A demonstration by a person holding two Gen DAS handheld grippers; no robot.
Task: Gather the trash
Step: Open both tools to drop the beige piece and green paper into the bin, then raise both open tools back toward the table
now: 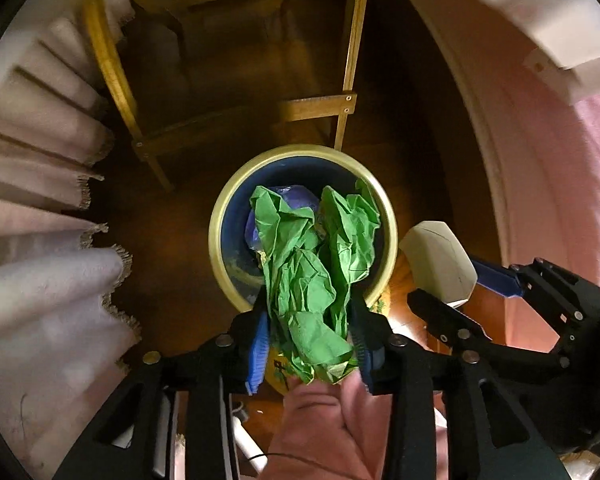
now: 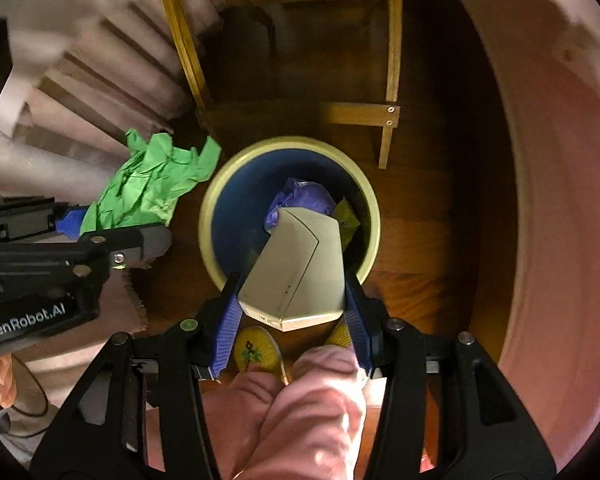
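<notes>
A round bin (image 1: 220,220) with a cream rim and blue inside stands on the wooden floor; it also shows in the right wrist view (image 2: 210,216). Purple crumpled trash (image 2: 296,196) lies inside it. My left gripper (image 1: 310,344) is shut on crumpled green paper (image 1: 312,256) and holds it over the bin's near edge. My right gripper (image 2: 292,316) is shut on a beige carton (image 2: 300,268) above the bin's near rim. The carton (image 1: 436,260) shows in the left wrist view to the right of the bin, and the green paper (image 2: 148,184) in the right wrist view to its left.
A wooden chair frame (image 1: 348,80) stands just behind the bin. A fringed pale cloth (image 1: 40,200) hangs at the left. A pink curved surface (image 2: 560,200) fills the right side. The person's pink-trousered legs (image 2: 300,412) and yellow slippers (image 2: 260,352) are below the grippers.
</notes>
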